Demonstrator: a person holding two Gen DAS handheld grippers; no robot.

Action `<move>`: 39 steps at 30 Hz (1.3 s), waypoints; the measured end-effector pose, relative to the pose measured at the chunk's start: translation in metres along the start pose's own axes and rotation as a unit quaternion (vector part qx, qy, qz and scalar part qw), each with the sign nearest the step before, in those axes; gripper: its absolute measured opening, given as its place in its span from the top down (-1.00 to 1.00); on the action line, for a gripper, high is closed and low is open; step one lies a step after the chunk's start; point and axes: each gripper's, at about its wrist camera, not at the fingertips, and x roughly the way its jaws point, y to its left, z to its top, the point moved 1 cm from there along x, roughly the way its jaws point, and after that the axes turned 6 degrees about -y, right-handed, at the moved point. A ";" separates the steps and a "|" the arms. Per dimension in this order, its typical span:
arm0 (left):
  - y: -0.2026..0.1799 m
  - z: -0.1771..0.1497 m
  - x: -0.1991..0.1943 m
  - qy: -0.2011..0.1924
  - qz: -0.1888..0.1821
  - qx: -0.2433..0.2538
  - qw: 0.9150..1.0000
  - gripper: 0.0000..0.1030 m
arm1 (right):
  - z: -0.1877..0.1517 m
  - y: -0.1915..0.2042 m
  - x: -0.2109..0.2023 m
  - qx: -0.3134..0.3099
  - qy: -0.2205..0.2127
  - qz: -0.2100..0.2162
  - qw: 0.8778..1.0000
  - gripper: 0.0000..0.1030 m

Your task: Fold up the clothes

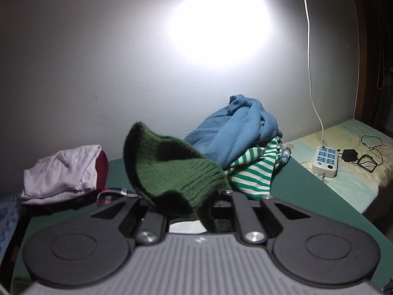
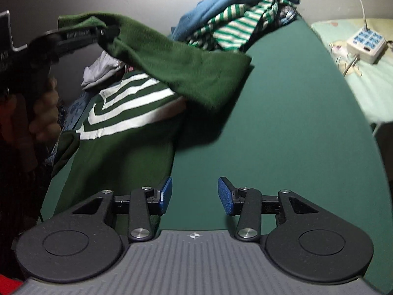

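Note:
A dark green sweater (image 2: 118,152) with white stripes on its chest lies flat on the green table (image 2: 282,135). One sleeve (image 2: 172,66) is lifted across the body. My left gripper (image 2: 105,33) is shut on that sleeve near the ribbed cuff (image 1: 172,172), which drapes over the left gripper (image 1: 186,204) and hides its pads. My right gripper (image 2: 195,194) stands open low over the table, just right of the sweater's side edge. Nothing is between its blue pads (image 2: 226,196).
A heap with a blue garment (image 1: 235,132) and a green-and-white striped one (image 1: 253,172) sits at the table's back. Folded white clothes (image 1: 63,172) lie at the back left. A power strip (image 1: 325,162) rests on the bed to the right. A hand (image 2: 45,113) grips the left tool.

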 end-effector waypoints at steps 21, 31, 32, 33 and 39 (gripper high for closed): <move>0.140 0.011 0.008 -0.027 0.024 0.030 0.999 0.82 | -0.094 0.073 -0.004 0.077 0.025 -0.053 0.995 0.18; 0.174 0.007 0.001 -0.020 0.028 0.017 0.999 0.82 | -0.123 0.101 -0.013 0.077 0.009 -0.094 0.993 0.27; 0.176 0.008 0.001 -0.020 0.030 0.018 0.999 0.82 | -0.124 0.103 -0.013 0.076 0.008 -0.097 0.992 0.46; 0.178 0.008 0.001 -0.019 0.031 0.017 0.999 0.82 | -0.126 0.103 -0.012 0.077 0.009 -0.100 0.992 0.70; 0.187 0.013 -0.002 -0.015 0.044 0.018 0.999 0.82 | -0.121 0.108 -0.012 0.057 0.003 -0.111 0.992 0.87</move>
